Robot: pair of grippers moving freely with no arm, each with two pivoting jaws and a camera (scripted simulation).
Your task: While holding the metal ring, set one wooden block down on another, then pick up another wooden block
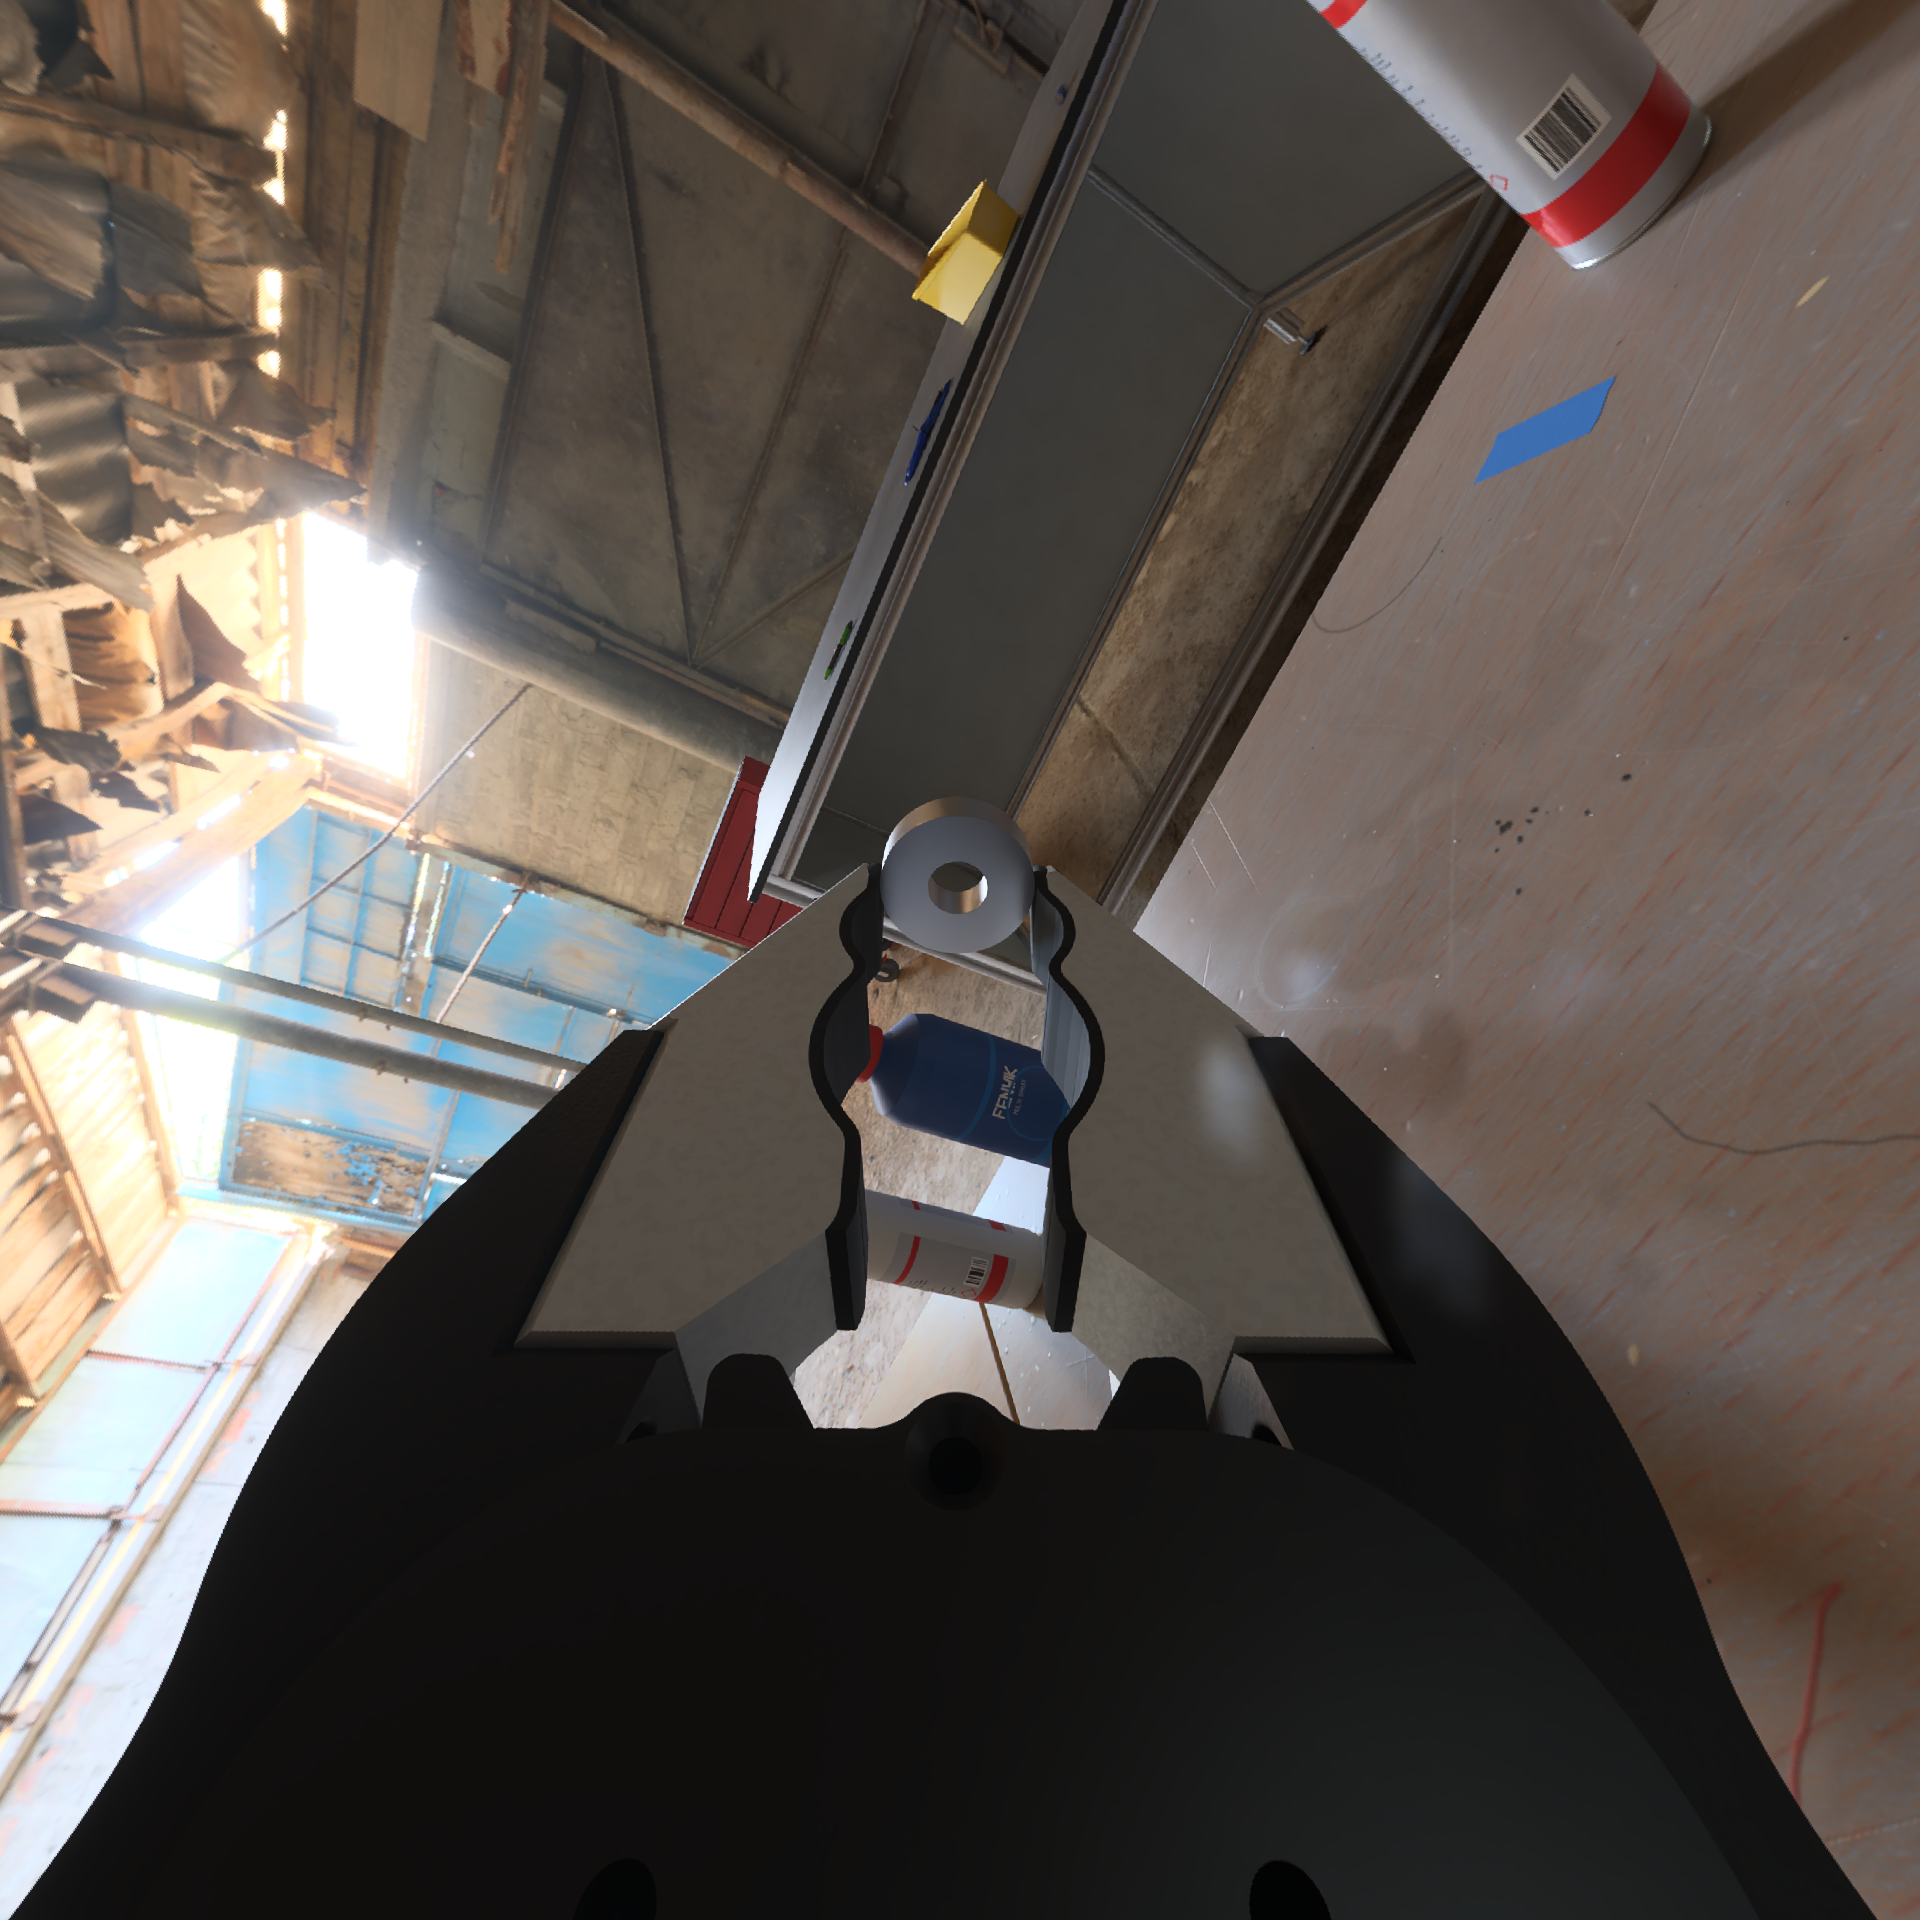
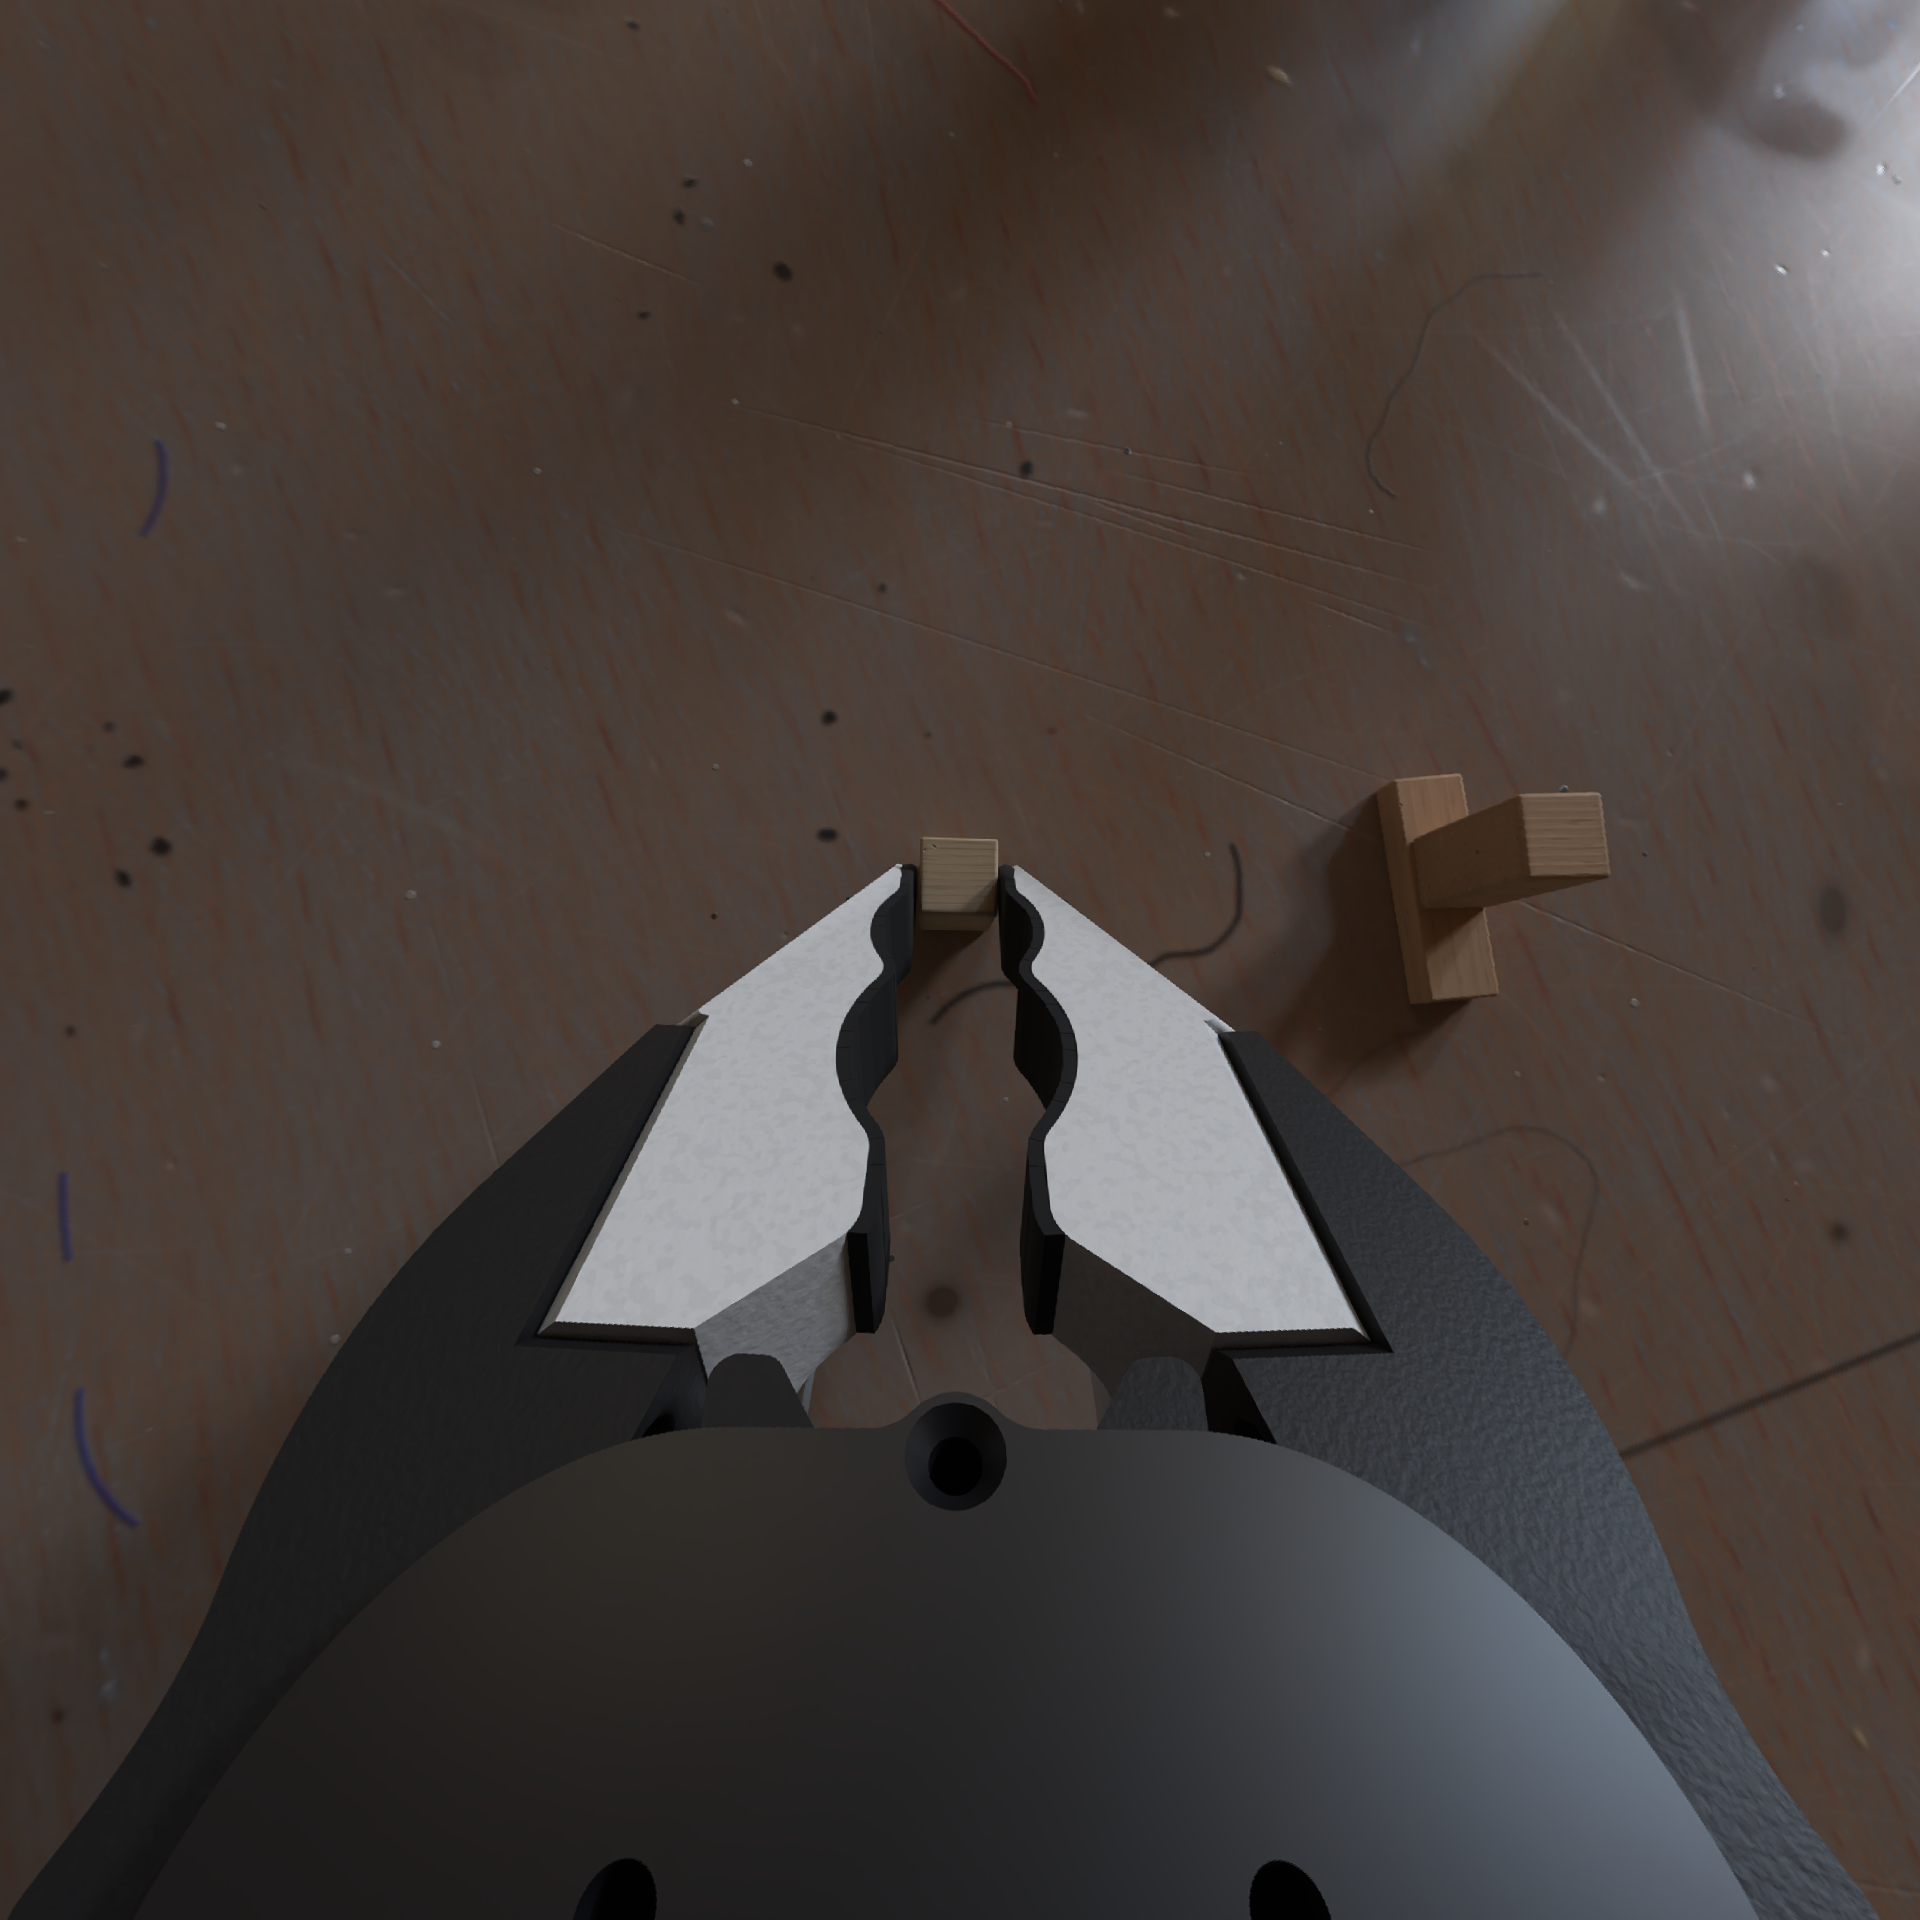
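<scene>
While the left claw [image 1: 958,894] grips the metal ring [image 1: 957,886] at its fingertips, nearly closed around it, the ring faces the camera with its hole visible and sits clear of the bench [image 1: 1558,831]. Left wrist view is tilted, bench surface to the right. Between the fingers, farther off: a blue bottle [image 1: 971,1086] with red cap, lying on its side, and a white can with red bands [image 1: 951,1252] beyond it. Larger white-and-red can [image 1: 1538,114] at top right, blue patch [image 1: 1545,429] on the bench, yellow block [image 1: 966,252] by a grey cabinet edge.

Right claw [image 2: 958,891] points down at the bench [image 2: 520,520], narrowly open, closed on a small wooden block [image 2: 958,881] pinched at the tips; block looks lifted off the surface, hard to confirm. To the right, near but apart: flat wooden block [image 2: 1439,904] with another wooden block [image 2: 1512,862] resting across it.
</scene>
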